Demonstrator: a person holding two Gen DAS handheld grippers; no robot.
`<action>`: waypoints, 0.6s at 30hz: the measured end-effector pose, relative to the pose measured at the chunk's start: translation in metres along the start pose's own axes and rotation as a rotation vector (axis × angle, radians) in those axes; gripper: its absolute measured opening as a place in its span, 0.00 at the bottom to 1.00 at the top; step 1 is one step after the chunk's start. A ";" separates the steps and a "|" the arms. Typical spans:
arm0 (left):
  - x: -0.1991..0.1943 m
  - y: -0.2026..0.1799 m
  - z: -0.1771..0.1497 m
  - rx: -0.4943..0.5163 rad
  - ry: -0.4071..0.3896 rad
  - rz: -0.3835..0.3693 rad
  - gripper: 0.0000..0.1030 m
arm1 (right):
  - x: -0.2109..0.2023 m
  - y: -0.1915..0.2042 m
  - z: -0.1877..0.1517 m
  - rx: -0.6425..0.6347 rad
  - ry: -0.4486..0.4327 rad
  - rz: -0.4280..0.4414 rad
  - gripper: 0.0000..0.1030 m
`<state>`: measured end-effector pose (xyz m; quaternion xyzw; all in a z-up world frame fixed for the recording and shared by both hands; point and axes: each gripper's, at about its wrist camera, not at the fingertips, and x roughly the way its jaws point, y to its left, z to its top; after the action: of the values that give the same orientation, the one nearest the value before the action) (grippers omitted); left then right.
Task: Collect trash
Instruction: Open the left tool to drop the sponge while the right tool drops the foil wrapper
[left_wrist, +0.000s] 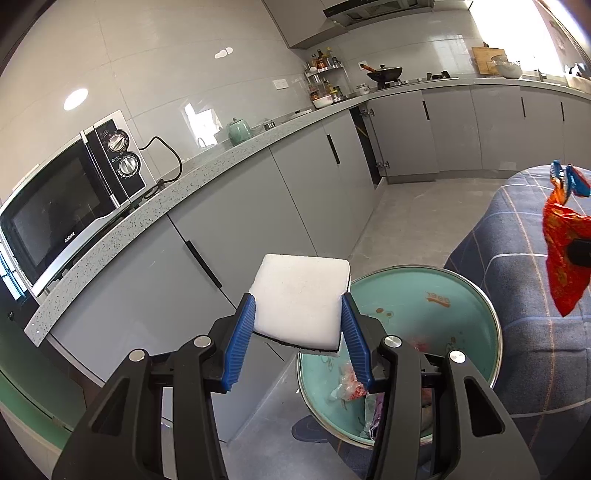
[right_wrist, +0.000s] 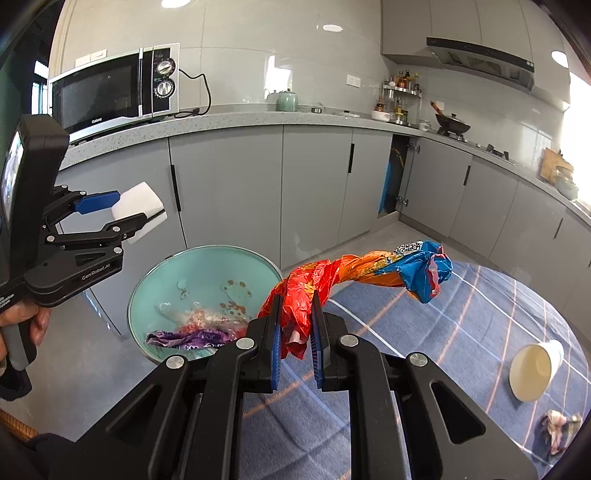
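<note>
While both cameras look toward the grey cabinet run, I note the left gripper (left_wrist: 298, 325) pinching a white foam block (left_wrist: 301, 301) between its blue pads — the block sits square across the gap, with both pads pressed flat on its side edges, and it is held in the air above and just to the near-left of the teal bin (left_wrist: 436, 295). From the right wrist view the same left gripper (right_wrist: 127, 208) shows in profile with the white foam block (right_wrist: 142, 205) jutting out of its tips, a hand (right_wrist: 35, 325) wrapped round the handle below. My right gripper (right_wrist: 297, 332) is closed down tight on a crumpled red-orange wrapper (right_wrist: 332, 275); the wrapper is twisted into a rope that runs up and to the right from the pads and ends in a blue, torn tail hanging free over the blue plaid cloth (right_wrist: 461, 332). The teal bin (right_wrist: 192, 266) lies open-mouthed beside the cloth-covered table's edge, and inside it I see a purple wrapper (right_wrist: 184, 338) and some clear and red plastic scraps (right_wrist: 207, 317) at the bottom. Still on the cloth: a paper cup (right_wrist: 533, 371) on its side, mouth toward the camera, and near the right edge a small crumpled scrap (right_wrist: 559, 430) — well apart from both grippers. A microwave (right_wrist: 110, 92) stands on the speckled counter behind.
</note>
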<state>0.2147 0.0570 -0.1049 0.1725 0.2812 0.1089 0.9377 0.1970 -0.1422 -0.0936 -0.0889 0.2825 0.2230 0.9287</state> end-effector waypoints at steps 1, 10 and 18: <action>-0.001 0.000 0.000 -0.001 -0.001 0.000 0.46 | 0.001 0.001 0.000 -0.003 -0.001 0.003 0.14; 0.001 0.004 0.002 -0.012 0.001 0.006 0.47 | 0.015 0.009 0.005 -0.029 0.006 0.025 0.14; 0.002 0.008 0.003 -0.025 0.004 0.003 0.47 | 0.024 0.017 0.010 -0.054 0.008 0.044 0.14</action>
<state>0.2170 0.0637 -0.1000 0.1610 0.2816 0.1142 0.9390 0.2119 -0.1156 -0.0991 -0.1087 0.2821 0.2505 0.9197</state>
